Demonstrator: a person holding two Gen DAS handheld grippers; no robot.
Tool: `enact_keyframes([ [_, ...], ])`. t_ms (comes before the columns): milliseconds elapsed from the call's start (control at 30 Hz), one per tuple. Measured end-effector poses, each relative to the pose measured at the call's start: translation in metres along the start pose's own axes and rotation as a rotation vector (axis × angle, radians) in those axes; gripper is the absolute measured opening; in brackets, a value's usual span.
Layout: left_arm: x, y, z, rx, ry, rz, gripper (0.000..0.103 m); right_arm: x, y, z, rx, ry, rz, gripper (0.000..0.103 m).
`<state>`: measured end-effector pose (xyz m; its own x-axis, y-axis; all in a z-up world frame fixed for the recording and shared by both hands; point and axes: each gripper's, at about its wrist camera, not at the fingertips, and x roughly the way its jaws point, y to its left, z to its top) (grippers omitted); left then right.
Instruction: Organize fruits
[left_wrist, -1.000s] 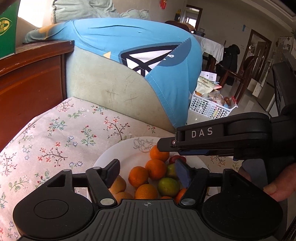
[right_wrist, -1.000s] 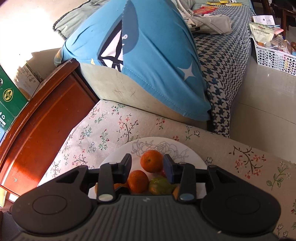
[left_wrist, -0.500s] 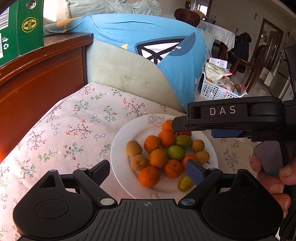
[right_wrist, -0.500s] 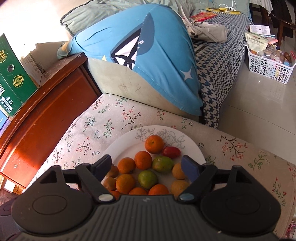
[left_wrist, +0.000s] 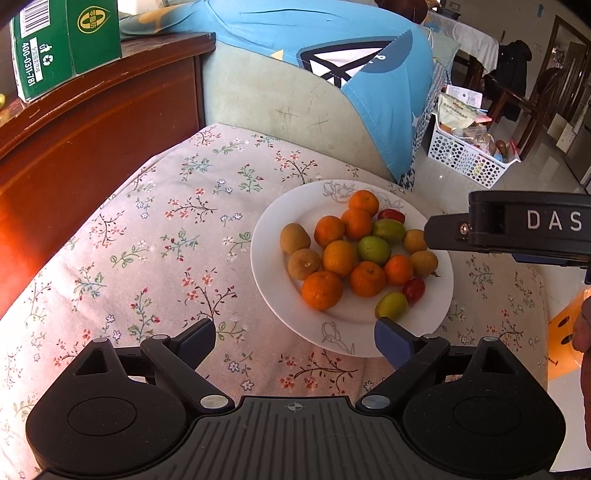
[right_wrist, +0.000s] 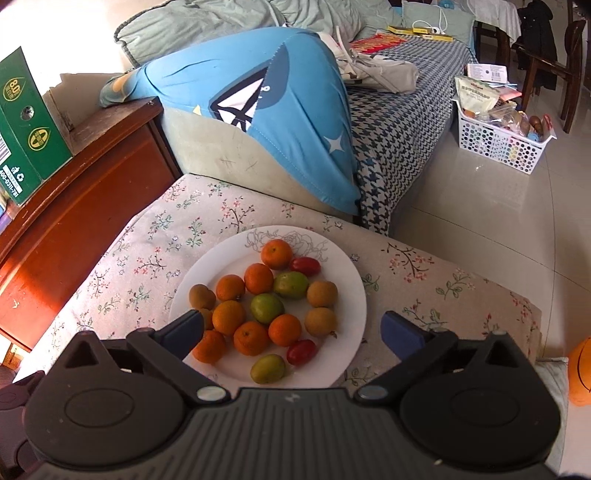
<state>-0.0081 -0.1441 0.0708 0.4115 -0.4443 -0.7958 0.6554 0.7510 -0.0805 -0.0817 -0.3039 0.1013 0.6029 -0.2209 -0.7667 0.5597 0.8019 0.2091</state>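
White plate (right_wrist: 347, 291) of fruits (right_wrist: 264, 308) sits near the floral worktop's (left_wrist: 155, 236) far right edge, right gripper (right_wrist: 291, 330) directly over it, nearer than left gripper (left_wrist: 295, 338), both spread apart, empty.

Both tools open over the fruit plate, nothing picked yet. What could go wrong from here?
1. The fruit lies packed and touching on the plate; closing on one orange may nudge its neighbours, and the small red fruit near the rim might roll off.
2. The plate sits on a soft flowered cloth near its front edge, so pressing down could tip it.
3. The left tool and right tool work over the same plate and may collide.
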Motion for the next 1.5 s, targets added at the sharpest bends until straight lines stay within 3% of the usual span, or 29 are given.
enact_keyframes([
  [167,0.0,0.0,0.0,-0.009,0.016,0.022,0.094,-0.006,-0.006,-0.007,0.012,0.019,-0.078,0.102],
  [833,0.0,0.004,0.004,-0.037,0.039,0.103,0.095,0.001,-0.012,-0.022,-0.023,0.103,-0.191,0.102],
  [1500,0.006,0.012,0.008,-0.084,0.053,0.169,0.095,0.018,-0.003,-0.035,-0.061,0.177,-0.199,0.102],
])
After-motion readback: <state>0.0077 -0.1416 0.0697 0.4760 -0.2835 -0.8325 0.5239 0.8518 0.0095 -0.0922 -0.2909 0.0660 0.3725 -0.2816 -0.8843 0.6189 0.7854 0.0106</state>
